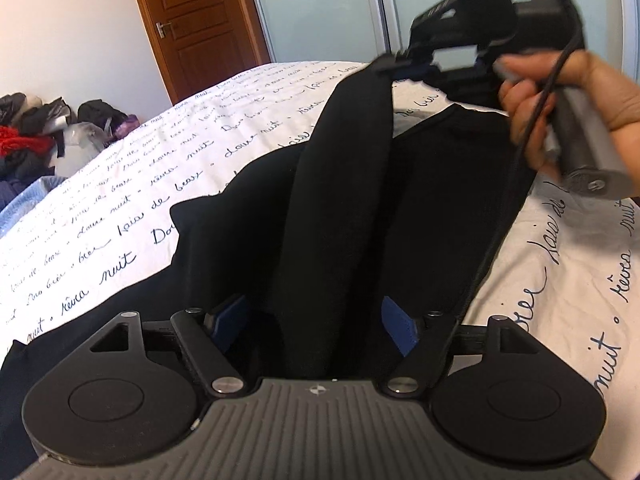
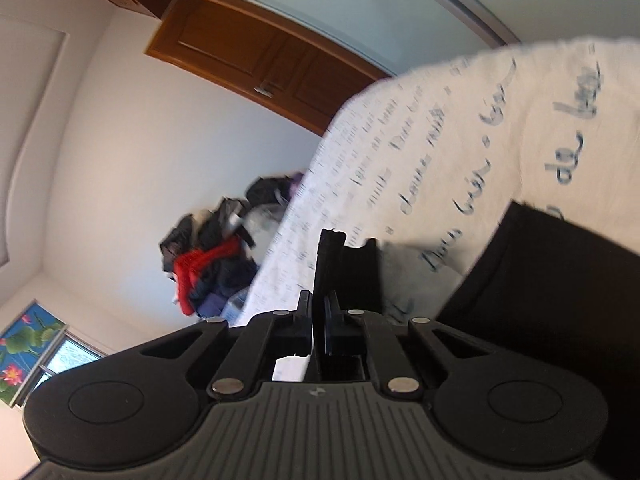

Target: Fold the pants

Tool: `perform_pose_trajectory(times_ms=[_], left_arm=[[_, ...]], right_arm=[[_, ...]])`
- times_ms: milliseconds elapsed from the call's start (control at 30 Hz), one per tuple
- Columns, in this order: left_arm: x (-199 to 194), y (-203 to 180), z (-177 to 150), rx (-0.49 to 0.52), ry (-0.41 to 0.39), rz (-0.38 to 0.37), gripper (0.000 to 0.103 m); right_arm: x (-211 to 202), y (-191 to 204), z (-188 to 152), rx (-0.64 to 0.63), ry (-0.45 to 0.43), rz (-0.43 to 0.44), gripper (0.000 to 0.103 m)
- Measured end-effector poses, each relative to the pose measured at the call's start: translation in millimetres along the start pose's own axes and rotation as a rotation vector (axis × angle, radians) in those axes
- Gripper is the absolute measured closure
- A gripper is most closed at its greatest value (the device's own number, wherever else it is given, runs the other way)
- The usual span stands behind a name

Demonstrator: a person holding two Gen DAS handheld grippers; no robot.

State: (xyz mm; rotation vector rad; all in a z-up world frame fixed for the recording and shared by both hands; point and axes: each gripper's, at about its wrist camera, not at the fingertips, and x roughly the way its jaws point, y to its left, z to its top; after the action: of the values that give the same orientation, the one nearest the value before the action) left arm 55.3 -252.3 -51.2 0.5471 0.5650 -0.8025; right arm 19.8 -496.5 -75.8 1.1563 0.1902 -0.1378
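Observation:
Black pants lie on a white bed cover printed with blue handwriting. At the bottom of the left wrist view, my left gripper stands open. Its blue pads are wide apart on either side of a raised ridge of the cloth and do not press it. That ridge rises to the upper right, where my right gripper is shut on the edge of the pants, held by a hand. The right wrist view is rolled sideways. It shows the right gripper with jaws together on a black edge of cloth, and more of the pants on the bed cover.
A heap of clothes lies on the floor past the bed's far left side. A brown wooden door and pale sliding wardrobe panels stand behind the bed. A black cable hangs from the right gripper.

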Motion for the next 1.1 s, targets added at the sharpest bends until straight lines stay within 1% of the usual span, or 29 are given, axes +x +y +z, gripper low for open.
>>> perform_pose_trajectory(times_ms=[133, 233, 300, 333, 367, 433, 500, 567, 600, 633, 700, 733, 767, 833, 967, 1033, 1100], left_arm=[[-1, -2, 1, 0.013, -0.016, -0.008, 0.029], [-2, 2, 2, -0.020, -0.018, -0.042, 0.038], [-2, 5, 2, -0.044, -0.017, -0.051, 0.052], [-2, 5, 2, -0.051, -0.020, -0.055, 0.054], [-5, 4, 0, -0.054, -0.027, -0.058, 0.057], [-4, 2, 0, -0.046, -0.036, -0.056, 0.057], [-3, 1, -1, -0.040, -0.035, -0.054, 0.057], [-3, 0, -1, -0.048, -0.030, -0.054, 0.056], [-5, -1, -1, -0.049, -0.030, -0.055, 0.055], [-5, -1, -1, -0.046, -0.028, -0.052, 0.052], [-6, -1, -2, -0.038, -0.030, -0.044, 0.037], [-6, 0, -3, -0.034, -0.034, -0.040, 0.034], [-6, -1, -4, -0.028, -0.036, -0.038, 0.031], [-6, -3, -4, -0.012, -0.033, -0.037, 0.029], [-5, -10, -5, 0.031, -0.044, -0.024, 0.028], [-4, -13, -6, 0.051, -0.047, -0.010, 0.026], [-3, -16, -6, 0.068, -0.048, 0.009, 0.022]], right_arm=[[-19, 15, 3, -0.045, -0.042, 0.014, 0.097], [-35, 22, 2, -0.106, -0.074, -0.015, 0.097], [-46, 24, 0, -0.143, -0.094, -0.047, 0.097], [-50, 24, 0, -0.155, -0.099, -0.059, 0.097], [-54, 23, 0, -0.165, -0.100, -0.073, 0.097], [-58, 19, -1, -0.180, -0.086, -0.108, 0.097], [-55, 11, 0, -0.178, -0.031, -0.134, 0.097], [-49, 3, -1, -0.159, 0.007, -0.186, 0.097], [-48, -2, -2, -0.138, 0.015, -0.211, 0.097], [-46, -7, -2, -0.113, 0.020, -0.233, 0.094], [-46, -15, -7, -0.061, 0.026, -0.268, 0.093], [-46, -21, -10, -0.027, 0.038, -0.278, 0.092], [-44, -27, -12, 0.009, 0.055, -0.274, 0.091], [-40, -34, -16, 0.050, 0.078, -0.247, 0.091], [-25, -32, -16, 0.052, 0.093, -0.234, 0.091], [-15, -35, -14, 0.058, 0.093, -0.217, 0.090], [-9, -39, -13, 0.081, 0.077, -0.192, 0.090]])
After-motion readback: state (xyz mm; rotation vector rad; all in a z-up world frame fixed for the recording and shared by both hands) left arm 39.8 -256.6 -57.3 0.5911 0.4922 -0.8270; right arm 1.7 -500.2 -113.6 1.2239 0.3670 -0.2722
